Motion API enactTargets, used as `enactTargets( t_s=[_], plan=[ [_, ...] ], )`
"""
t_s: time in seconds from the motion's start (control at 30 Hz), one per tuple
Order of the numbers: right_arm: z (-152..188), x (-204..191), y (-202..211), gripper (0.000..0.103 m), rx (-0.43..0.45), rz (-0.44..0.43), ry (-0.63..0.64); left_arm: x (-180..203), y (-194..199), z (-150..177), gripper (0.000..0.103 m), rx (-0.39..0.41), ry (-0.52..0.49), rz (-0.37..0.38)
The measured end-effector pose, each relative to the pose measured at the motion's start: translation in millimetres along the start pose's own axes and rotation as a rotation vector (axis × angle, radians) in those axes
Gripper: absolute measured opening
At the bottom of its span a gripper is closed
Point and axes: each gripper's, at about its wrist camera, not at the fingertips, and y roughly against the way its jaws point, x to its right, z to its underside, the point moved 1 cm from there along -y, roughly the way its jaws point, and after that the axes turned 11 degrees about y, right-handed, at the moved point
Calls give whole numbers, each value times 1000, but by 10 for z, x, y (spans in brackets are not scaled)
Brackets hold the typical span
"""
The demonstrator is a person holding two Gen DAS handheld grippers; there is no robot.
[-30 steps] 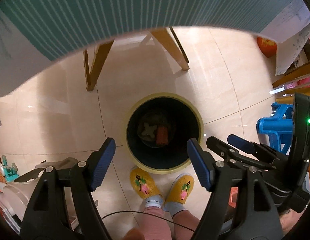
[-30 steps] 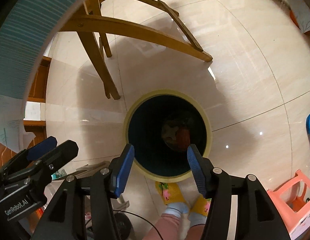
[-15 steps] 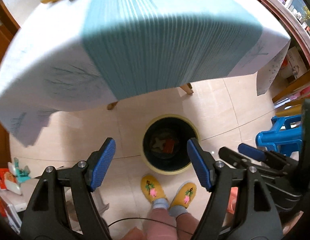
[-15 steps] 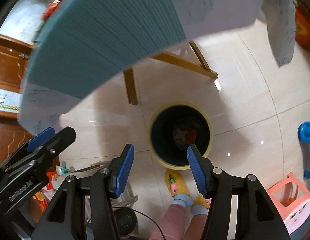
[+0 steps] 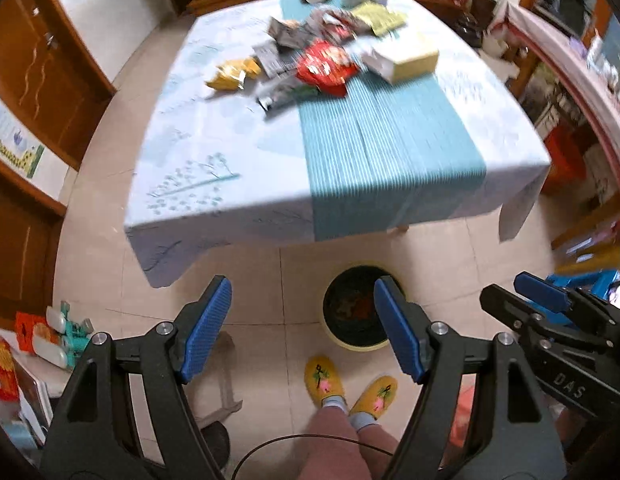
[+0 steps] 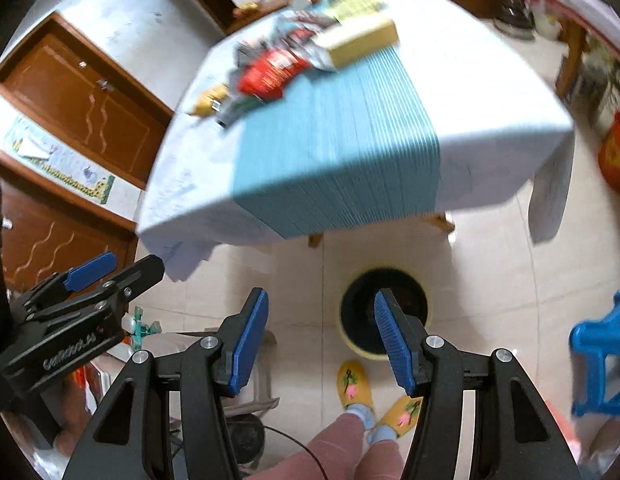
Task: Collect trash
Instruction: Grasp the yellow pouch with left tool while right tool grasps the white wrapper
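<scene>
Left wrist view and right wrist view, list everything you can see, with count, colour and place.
Round yellow-rimmed trash bin: one, dark inside, on floor before table.
Square table with pale blue cloth: one, teal striped runner down its middle.
Red crinkled snack bag: one, in the far-side litter pile.
Yellow wrapper: one, left of pile.
Flat yellow-edged box: one, right of pile.
Blue plastic stool: one, right floor.
Yellow slippers: two, on the person's feet.
Left gripper: open, empty.
Right gripper: open, empty.
</scene>
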Motion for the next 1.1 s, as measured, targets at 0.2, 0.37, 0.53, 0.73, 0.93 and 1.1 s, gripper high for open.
enactTargets(
  t_s=[0.2,0.37,0.53,0.73,0.93,1.1],
  plan=[
    [-245,-272,462,56,77,-57,43,-237,402,-155,72,31,56,-1],
    [-505,-568,637,56,129,-81,93,-388,615,-327,72,79,75,-16],
    [-845,-831,592,56,153,-103,105,-600,634,-627,72,85,85,-4],
    [-1357,-1072,125,56,133,-76,97,-890,349,-1204,72,101,47,-2],
    [-1907,-1152,-669,56,74,-39,-58,-1208,-227,-1968,72,29,-44,65],
    [-2197,-1031,-1290,56,19,-1,-211,-1213,-834,-2471,72,-52,-128,108]
  ],
)
